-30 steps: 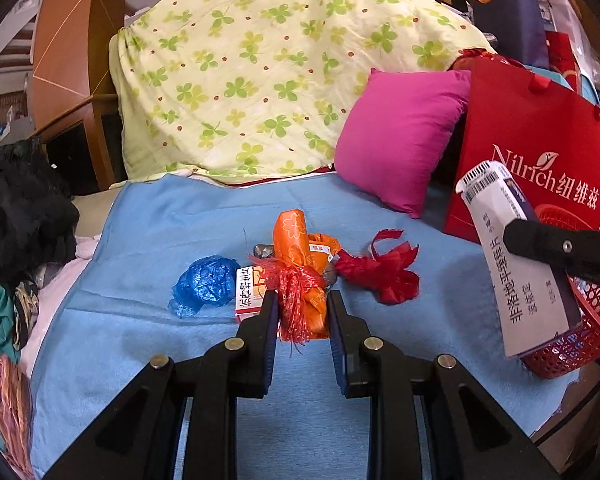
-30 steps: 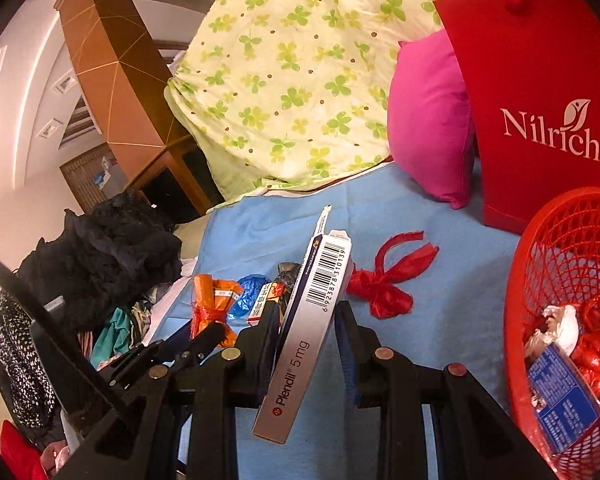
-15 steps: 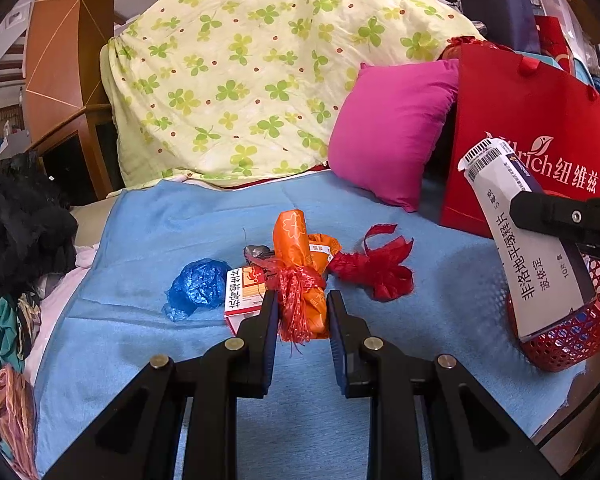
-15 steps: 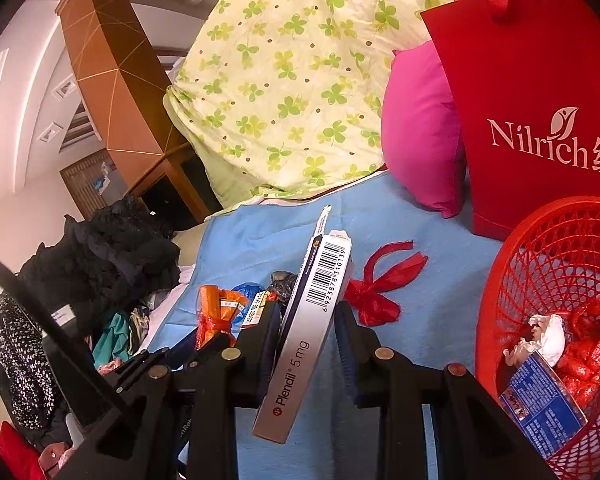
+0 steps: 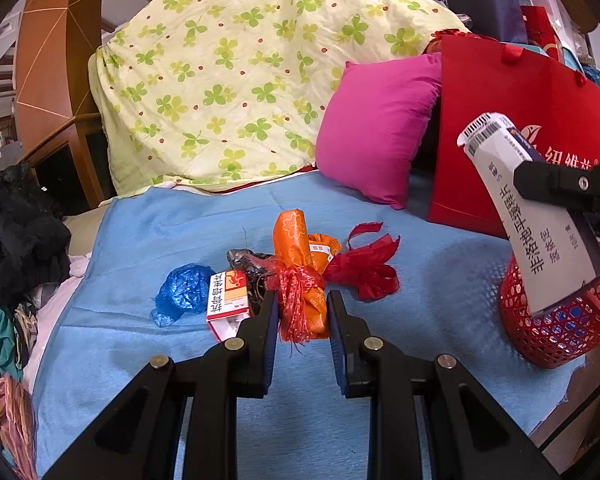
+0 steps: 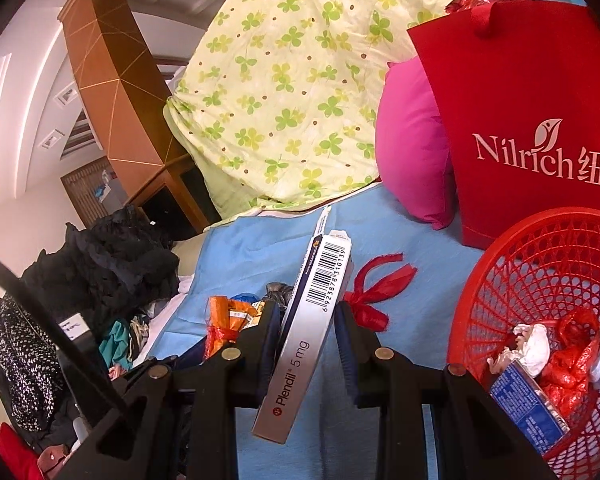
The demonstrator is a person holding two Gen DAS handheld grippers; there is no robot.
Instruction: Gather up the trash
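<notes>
The right tongs (image 6: 306, 320) clamp a medicine box (image 6: 308, 328) standing on end, its long axis running along the fingers. The red basket (image 6: 500, 280) sits on the bed just to their right, so the box must travel rightward over its rim. The left tongs (image 5: 302, 312) pinch an orange wrapper (image 5: 300, 264) above the blue blanket (image 5: 140, 220), farther from the basket.

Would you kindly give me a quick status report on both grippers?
Left gripper shut on orange packet. Right gripper shut on medicine box, beside red basket. Nothing in the way.

Both the left gripper (image 5: 302, 320) and right gripper (image 6: 308, 332) show matte black angular fingers, brass screws behind dark-blue pads.
</notes>
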